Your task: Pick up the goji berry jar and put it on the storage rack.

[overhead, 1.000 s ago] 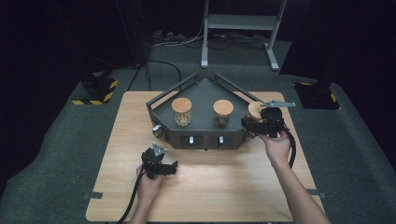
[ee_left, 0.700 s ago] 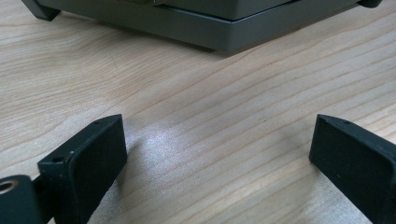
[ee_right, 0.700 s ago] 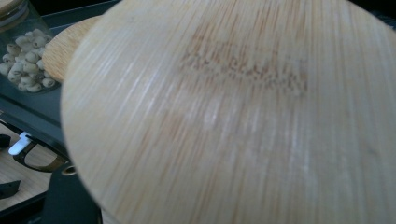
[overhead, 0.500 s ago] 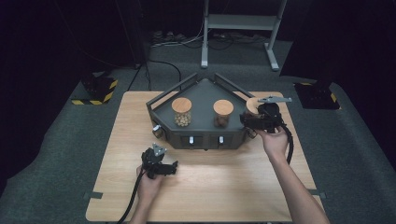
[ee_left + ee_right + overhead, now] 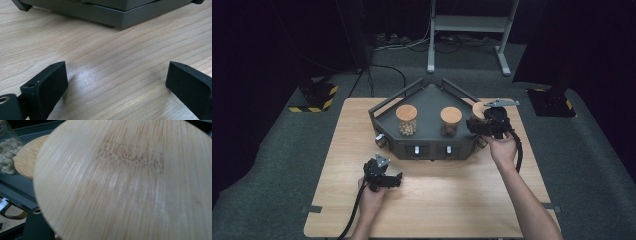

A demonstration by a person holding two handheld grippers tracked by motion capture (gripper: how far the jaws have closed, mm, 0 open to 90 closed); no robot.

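Between the earlier frames and now, the right gripper (image 5: 482, 122) has carried its wooden-lidded jar (image 5: 478, 110) slightly up at the tray's (image 5: 427, 95) right corner, jaws clamped on it. Near the table's (image 5: 462, 200) front edge, left of middle, the left gripper (image 5: 384, 172) rests with jaws wide apart on bare wood. Farther back, inside the tray, stand a jar of pale beads (image 5: 406, 119) and a jar with dark contents (image 5: 451, 120).

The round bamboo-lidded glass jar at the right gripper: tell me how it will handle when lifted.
The round bamboo-lidded glass jar is probably rigid and breakable, being glass like its neighbours. Its smooth lid may slip in the right gripper. Tall on the dark tray, it could tip if nudged.
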